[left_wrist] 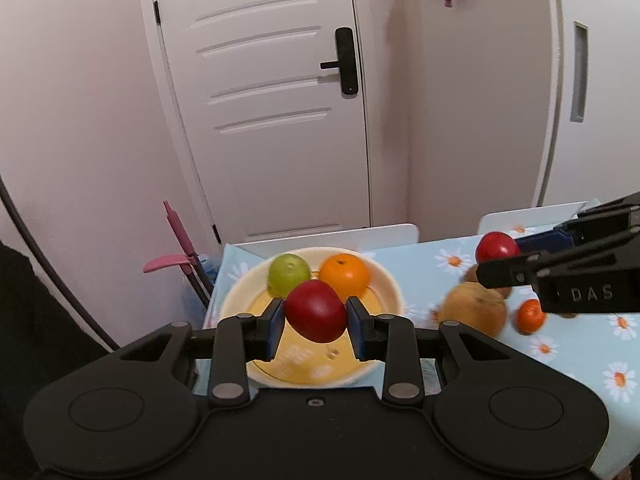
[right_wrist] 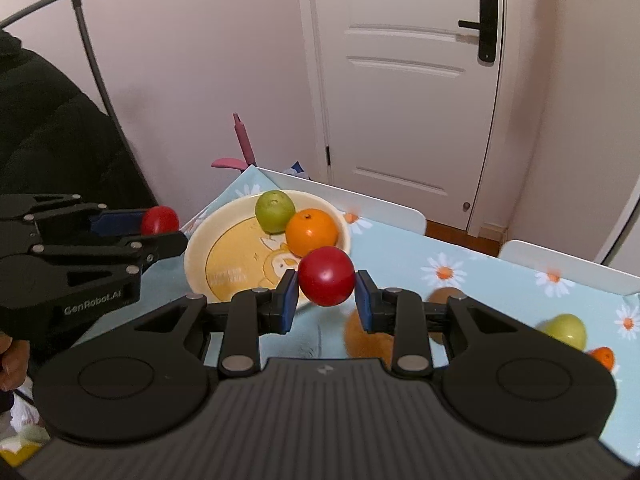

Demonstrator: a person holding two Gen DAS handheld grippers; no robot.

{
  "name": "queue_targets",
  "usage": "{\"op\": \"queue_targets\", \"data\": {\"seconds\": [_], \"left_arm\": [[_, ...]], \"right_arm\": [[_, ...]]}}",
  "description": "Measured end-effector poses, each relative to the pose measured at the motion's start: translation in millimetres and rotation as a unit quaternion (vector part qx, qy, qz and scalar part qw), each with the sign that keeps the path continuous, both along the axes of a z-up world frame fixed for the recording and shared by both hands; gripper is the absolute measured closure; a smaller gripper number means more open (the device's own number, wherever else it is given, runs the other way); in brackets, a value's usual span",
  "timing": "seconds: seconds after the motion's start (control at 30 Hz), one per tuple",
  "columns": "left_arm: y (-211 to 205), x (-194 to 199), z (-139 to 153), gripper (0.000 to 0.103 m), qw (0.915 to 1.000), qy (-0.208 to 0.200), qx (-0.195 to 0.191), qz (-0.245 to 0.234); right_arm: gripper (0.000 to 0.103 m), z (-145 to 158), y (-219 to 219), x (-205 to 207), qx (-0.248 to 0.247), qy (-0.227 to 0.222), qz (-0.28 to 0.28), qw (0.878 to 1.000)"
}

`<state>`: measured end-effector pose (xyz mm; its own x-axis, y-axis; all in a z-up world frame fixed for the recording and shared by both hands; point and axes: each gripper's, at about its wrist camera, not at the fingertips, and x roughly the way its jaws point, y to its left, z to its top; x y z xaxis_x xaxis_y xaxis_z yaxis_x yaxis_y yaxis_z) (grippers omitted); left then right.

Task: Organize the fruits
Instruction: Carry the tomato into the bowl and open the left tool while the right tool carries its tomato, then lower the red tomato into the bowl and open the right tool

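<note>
- Left gripper (left_wrist: 315, 318) had its blue pads pinched on a red apple (left_wrist: 316, 310), held up over the near side of the plate (left_wrist: 390, 280), not resting on it.
- Right gripper (right_wrist: 326, 294) was gripping a second red apple (right_wrist: 326, 275) the same way, hanging in the air just off the plate's near rim, over the tablecloth (right_wrist: 500, 280).
- The plate sat at the table's far left corner, with a green fruit (left_wrist: 289, 274) and an orange (left_wrist: 344, 276) touching each other on its far side.
- Only the right wrist view showed the duck cartoon printed on the plate, another green fruit (right_wrist: 564, 330) out toward the right edge of the table, and "GenRobot.AI" on the side of the left tool.
- Only the left wrist view showed a big brownish pear-like fruit (left_wrist: 474, 308) clearly, with a small tangerine (left_wrist: 529, 316) just beside it; the right tool's side there read "DAS", the rest cut off.
- Both tools pointed roughly at the door (left_wrist: 272, 100), held about level, with the right one coming in from the side in the left view.
- A bit of the person's hand (right_wrist: 10, 360) showed behind the left tool.
</note>
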<state>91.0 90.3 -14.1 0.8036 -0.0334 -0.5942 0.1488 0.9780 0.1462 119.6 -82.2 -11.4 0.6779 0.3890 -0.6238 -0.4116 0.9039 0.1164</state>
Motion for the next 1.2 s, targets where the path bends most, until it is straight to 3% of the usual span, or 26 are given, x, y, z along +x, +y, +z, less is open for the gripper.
{"op": "queue_targets", "data": {"seconds": [0.43, 0.9, 0.93, 1.07, 1.2], "left_arm": [[52.8, 84.1, -42.7, 0.066, 0.9982, 0.039, 0.007, -0.046], [57.3, 145.3, -94.1, 0.066, 0.9942, 0.083, 0.03, -0.062], [57.1, 145.4, -94.1, 0.062, 0.9943, 0.081, 0.032, -0.061], [57.7, 139.1, -87.4, 0.023, 0.9953, 0.067, 0.031, -0.063], [58.8, 128.5, -77.9, 0.013, 0.9955, 0.064, 0.033, -0.062]], "right_arm": [[0.058, -36.2, 59.9, 50.0, -0.01, 0.04, -0.067, 0.997], [0.058, -60.3, 71.9, 73.8, -0.019, 0.066, -0.111, 0.991], [0.058, -60.2, 71.5, 74.4, -0.019, 0.066, -0.111, 0.991], [0.058, -57.0, 68.9, 75.4, -0.02, 0.066, -0.109, 0.992], [0.058, -51.2, 64.1, 76.8, -0.018, 0.068, -0.106, 0.992]]}}
